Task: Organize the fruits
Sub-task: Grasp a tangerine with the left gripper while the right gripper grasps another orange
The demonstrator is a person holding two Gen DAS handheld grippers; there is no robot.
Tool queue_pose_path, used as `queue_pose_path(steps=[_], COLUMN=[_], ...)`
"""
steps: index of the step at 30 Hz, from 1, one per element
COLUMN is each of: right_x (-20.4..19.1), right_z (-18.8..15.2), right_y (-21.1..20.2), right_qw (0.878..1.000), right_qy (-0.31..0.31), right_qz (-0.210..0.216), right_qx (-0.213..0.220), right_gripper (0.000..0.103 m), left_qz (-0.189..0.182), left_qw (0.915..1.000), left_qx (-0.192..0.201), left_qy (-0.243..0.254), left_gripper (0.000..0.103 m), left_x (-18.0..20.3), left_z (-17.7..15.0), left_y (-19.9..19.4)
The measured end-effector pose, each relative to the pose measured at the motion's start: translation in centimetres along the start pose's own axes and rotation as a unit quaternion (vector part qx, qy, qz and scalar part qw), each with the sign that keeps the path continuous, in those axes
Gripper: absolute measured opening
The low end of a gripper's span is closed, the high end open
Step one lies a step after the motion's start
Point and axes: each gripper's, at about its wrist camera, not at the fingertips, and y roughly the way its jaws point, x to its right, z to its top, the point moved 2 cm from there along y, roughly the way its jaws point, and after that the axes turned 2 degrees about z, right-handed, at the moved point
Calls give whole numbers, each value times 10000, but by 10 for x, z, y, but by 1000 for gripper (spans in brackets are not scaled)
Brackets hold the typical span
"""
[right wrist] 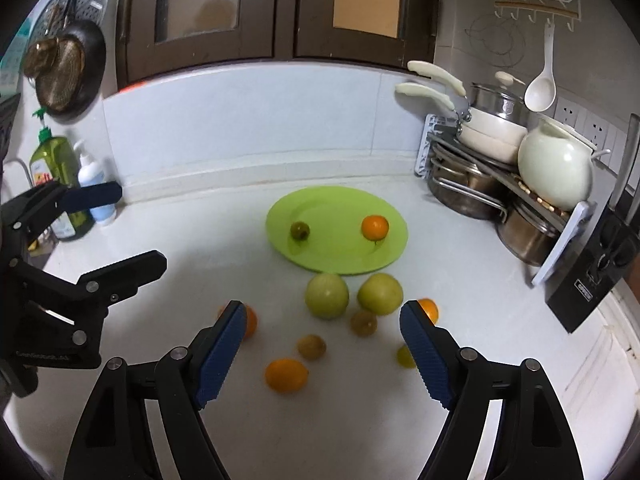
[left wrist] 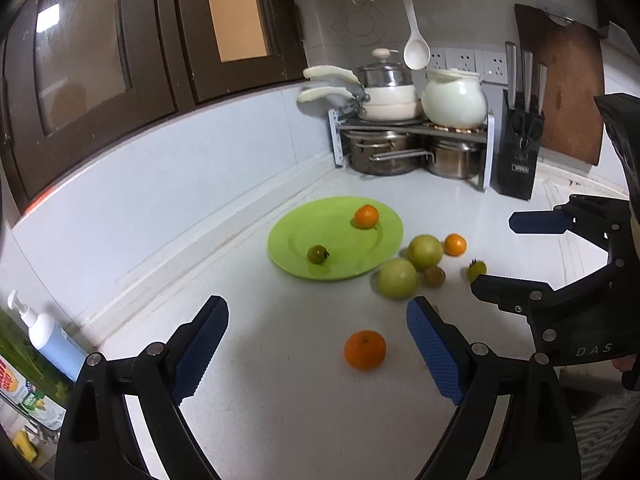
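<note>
A lime-green plate [right wrist: 340, 264] is seen at the centre of the right wrist view, lying flat on the white worktop [right wrist: 500, 320]. Two fruits rest on it, well apart: a small orange tangerine [right wrist: 375, 227] on its right side and a small dark green fruit [right wrist: 300, 231] on its left.

Just below the plate's near rim, two large pale green fruits [right wrist: 327, 295] lie side by side on the worktop, close together. Below them, smaller fruits are scattered: two brownish ones [right wrist: 363, 323], an orange one [right wrist: 286, 375] at lower centre, another orange one partly hidden behind the left finger, one partly hidden behind the right finger, and a yellowish one beside that finger's inner edge.

The right tool [right wrist: 322, 354] is held wide, with nothing between its blue pads; several loose fruits are framed between its fingers but none is touched. The left tool [left wrist: 318, 354] is likewise spread wide and empty in the left wrist view, with a single tangerine [left wrist: 365, 350] lying on the worktop between its fingers, clear of both pads.

In the right of the left wrist view a rack of pots [left wrist: 400, 148] and a black knife block [left wrist: 518, 152] are seen against the wall.
</note>
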Motion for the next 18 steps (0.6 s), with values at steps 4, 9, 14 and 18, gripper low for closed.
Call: queue_pose_path(steps=[4, 9, 14, 18], right_x=[-6, -8, -10, -11], right_z=[-11, -23, -33, -42], right_y=[7, 19, 32, 46], right_qw=[9999, 9993, 9984, 9973], right_qy=[-23, 83, 104, 102], right_qz=[17, 59, 56, 93], right_qx=[-151, -347, -547, -721], right_gripper=[79, 79, 79, 78], left_qz=[-163, -403, -597, -751], left_qw=[9998, 9984, 9962, 9938], left_qx=[-62, -248, -406, -549], left_qy=[94, 296, 485, 602], left_gripper=[91, 91, 91, 88], left_x=[1, 6, 10, 13], left_z=[-13, -29, -39, -47], left_y=[7, 24, 41, 57])
